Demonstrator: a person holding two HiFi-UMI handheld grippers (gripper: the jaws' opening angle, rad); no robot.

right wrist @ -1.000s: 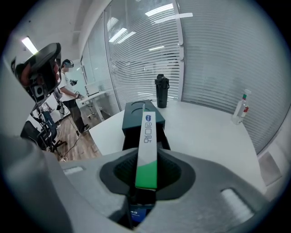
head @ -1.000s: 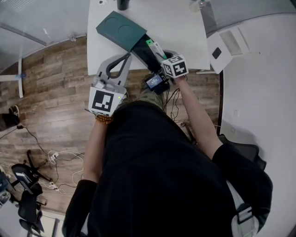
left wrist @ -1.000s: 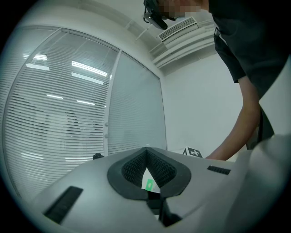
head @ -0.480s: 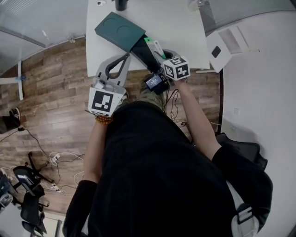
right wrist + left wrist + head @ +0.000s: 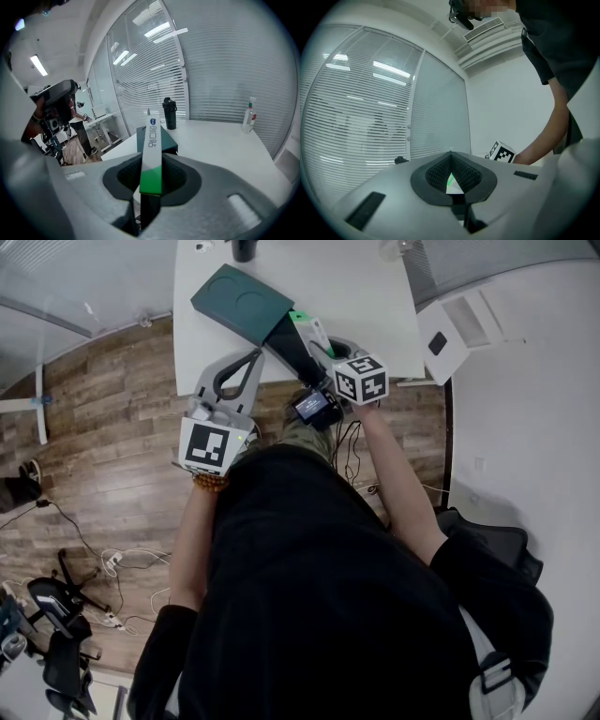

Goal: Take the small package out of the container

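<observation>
1. Over on the left, the left tool points level. Its jaws are drawn to a narrow V, tips meeting, and I see nothing pinched between them.
2. Just ahead of that tool's tip sits the dark green container on the white bench, its black end turned toward both tools. Whether the left tool touches it, I can't tell.
3. Through the slit between the left tool's pads there's a sliver of green and white.
4. That's the small package, a white stick with a green lower end. It stands up between the right tool's pads with its whole length showing, and the container lies directly beyond it.
5. The right tool tilts down toward the bench, jaws narrow and clamped on the package's green end.
6. Farther beyond the right tool a black bottle stands on the bench. Off to the tool's right, near the blinds, is a clear bottle.
</observation>
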